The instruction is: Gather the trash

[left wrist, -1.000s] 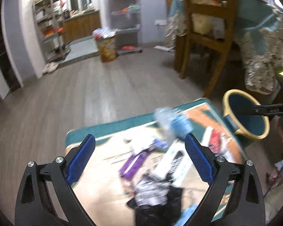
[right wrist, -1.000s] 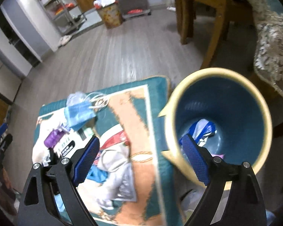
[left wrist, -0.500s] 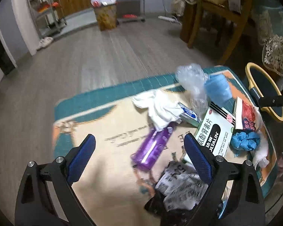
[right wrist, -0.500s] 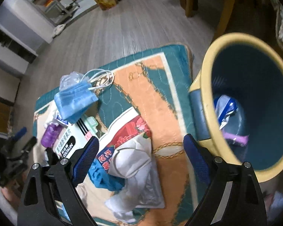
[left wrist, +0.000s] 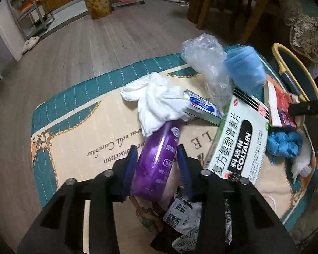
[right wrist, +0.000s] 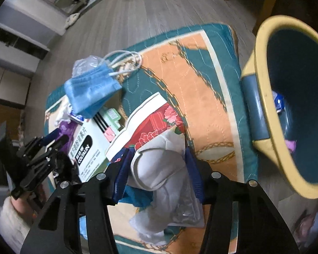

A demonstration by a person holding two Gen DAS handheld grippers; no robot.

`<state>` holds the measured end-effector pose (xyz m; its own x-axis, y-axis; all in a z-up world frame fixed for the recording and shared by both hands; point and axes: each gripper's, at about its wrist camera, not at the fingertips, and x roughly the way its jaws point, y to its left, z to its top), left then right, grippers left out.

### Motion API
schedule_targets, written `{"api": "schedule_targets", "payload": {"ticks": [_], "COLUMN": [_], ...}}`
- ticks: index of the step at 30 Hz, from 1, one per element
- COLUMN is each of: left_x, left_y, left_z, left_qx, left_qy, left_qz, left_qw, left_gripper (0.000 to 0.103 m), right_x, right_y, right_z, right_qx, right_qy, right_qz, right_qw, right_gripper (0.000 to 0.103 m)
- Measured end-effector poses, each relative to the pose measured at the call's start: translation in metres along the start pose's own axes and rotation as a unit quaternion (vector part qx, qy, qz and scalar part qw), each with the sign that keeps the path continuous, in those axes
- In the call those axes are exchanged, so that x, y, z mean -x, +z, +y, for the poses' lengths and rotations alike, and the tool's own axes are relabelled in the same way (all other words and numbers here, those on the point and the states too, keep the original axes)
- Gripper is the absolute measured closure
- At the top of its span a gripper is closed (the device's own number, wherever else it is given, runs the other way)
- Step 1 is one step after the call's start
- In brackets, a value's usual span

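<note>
The left gripper reaches low over the mat, jaws clamping the purple bottle pointing toward one o'clock. The right gripper angles down, jaws squeezing a white mask, bin at two o'clock.

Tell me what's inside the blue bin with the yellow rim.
Inside the blue bin, a blue-and-white wrapper lies against the near wall and a purple scrap sits lower down. The near rim hides the rest of the bottom.

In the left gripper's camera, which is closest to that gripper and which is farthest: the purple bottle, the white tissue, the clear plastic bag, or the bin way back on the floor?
1. Purple bottle: between the left gripper fingers.
2. White tissue: just beyond the bottle's far end.
3. Clear plastic bag: farther back, to the right on the mat.
4. Patterned bin: far across the floor.
</note>
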<state>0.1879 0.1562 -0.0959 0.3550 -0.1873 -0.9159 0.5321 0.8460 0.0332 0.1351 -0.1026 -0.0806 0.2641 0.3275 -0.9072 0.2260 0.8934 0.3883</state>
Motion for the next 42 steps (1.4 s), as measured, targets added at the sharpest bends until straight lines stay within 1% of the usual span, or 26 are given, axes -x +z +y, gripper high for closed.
{"api": "schedule_targets", "payload": {"ticks": [7,12,17,20,27,31,32,33,35,37,38,40,42], "left_x": [0.032,0.063,0.095,0.109,0.133,0.140,0.141,0.141,0.142,0.142,0.141,0.136,0.130], "left_y": [-0.009,-0.007,-0.005,0.000,0.015,0.031,0.037,0.041,0.053,0.061,0.066,0.073,0.078], "left_z": [-0.011,-0.020,-0.033,-0.041,-0.049,-0.068,-0.076,-0.082,-0.099,-0.115,-0.128,-0.144,-0.150], "left_qx": [-0.014,-0.029,-0.029,-0.038,-0.035,-0.047,-0.054,-0.057,-0.058,-0.072,-0.086,-0.102,-0.101], "left_qy": [-0.011,-0.015,-0.018,-0.017,-0.025,-0.031,-0.034,-0.040,-0.060,-0.074,-0.073,-0.066,-0.078], "left_qz": [-0.025,-0.056,-0.094,-0.114,-0.149,-0.167,-0.173,-0.175,-0.181,-0.187,-0.191,-0.189,-0.186], "left_qw": [0.9995,0.9979,0.9950,0.9926,0.9879,0.9842,0.9829,0.9821,0.9800,0.9770,0.9751,0.9744,0.9743], "left_gripper": [0.070,0.073,0.074,0.075,0.076,0.076,0.078,0.103,0.103,0.103,0.103,0.103,0.103], "right_x": [0.031,0.058,0.074,0.081,0.101,0.116,0.118,0.122,0.127,0.133,0.136,0.137,0.134], "right_y": [0.002,0.004,0.008,0.011,0.015,0.018,0.018,0.018,0.016,0.015,0.014,0.013,0.009], "right_z": [0.008,0.003,-0.011,-0.014,-0.025,-0.047,-0.051,-0.060,-0.073,-0.096,-0.110,-0.132,-0.148], "right_qx": [0.038,0.045,0.033,0.024,0.010,-0.018,-0.021,-0.025,-0.034,-0.053,-0.067,-0.092,-0.111], "right_qy": [0.012,0.024,0.032,0.036,0.039,0.041,0.038,0.031,0.023,0.007,-0.001,-0.009,-0.010], "right_qz": [-0.020,-0.050,-0.066,-0.075,-0.104,-0.128,-0.131,-0.135,-0.142,-0.150,-0.154,-0.156,-0.151], "right_qw": [0.999,0.997,0.997,0.996,0.994,0.991,0.990,0.990,0.989,0.987,0.986,0.983,0.982], "right_gripper": [0.050,0.050,0.050,0.050,0.050,0.050,0.050,0.050,0.050,0.050,0.050,0.050,0.050]}}
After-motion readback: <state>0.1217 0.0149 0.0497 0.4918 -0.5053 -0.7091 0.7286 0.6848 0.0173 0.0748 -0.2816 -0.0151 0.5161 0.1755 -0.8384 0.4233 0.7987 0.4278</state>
